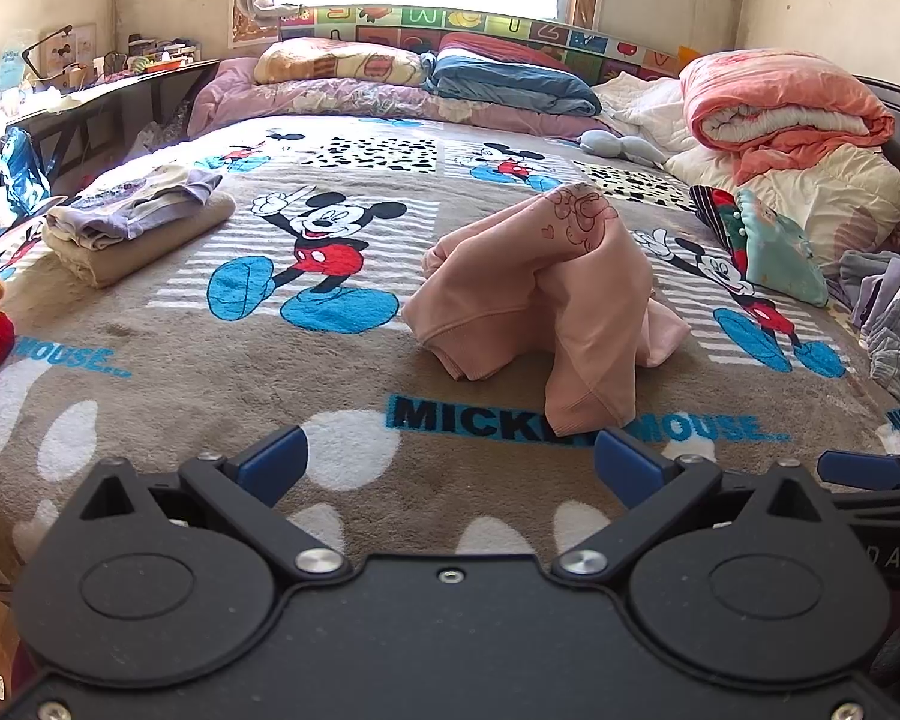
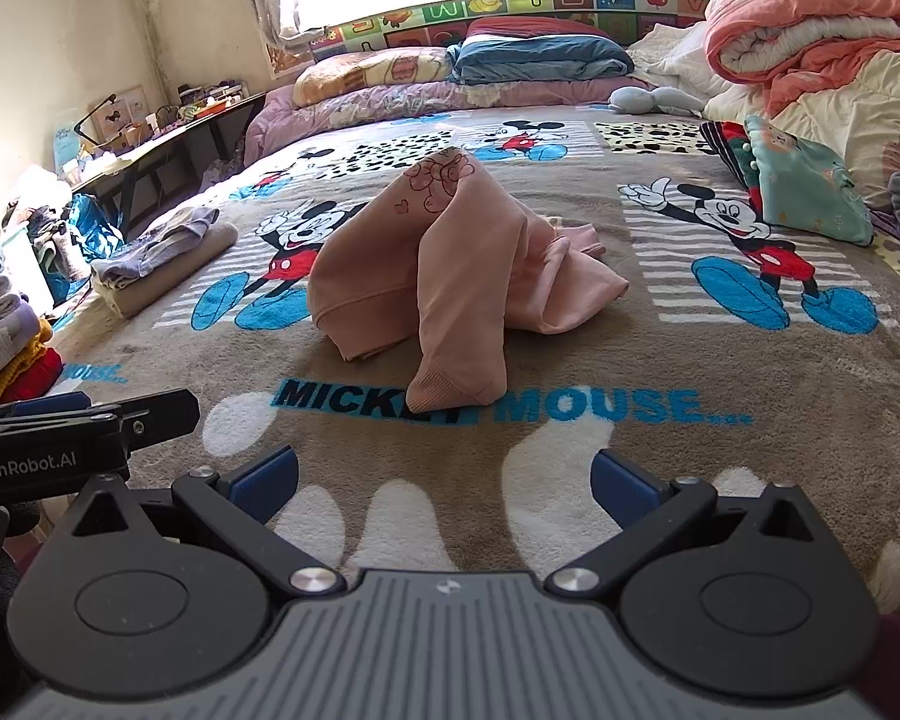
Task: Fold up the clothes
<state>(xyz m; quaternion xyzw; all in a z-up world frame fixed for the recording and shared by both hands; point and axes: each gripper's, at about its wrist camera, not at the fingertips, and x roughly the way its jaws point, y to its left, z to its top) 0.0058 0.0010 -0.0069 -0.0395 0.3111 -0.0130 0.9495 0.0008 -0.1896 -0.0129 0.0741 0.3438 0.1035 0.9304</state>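
The left gripper (image 1: 450, 456) hangs over the blanket (image 1: 210, 372) with its jaws spread wide and nothing between them; the crumpled pink garment (image 1: 546, 288) lies ahead of it and off to its right, one cuffed end reaching back almost to its right finger; the right gripper (image 2: 444, 474), likewise spread and empty, has the pink garment (image 2: 450, 276) nearly straight ahead, the cuffed end pointing at it; the heap's long line runs roughly away from both, and the right gripper seems better lined up for the first grasp
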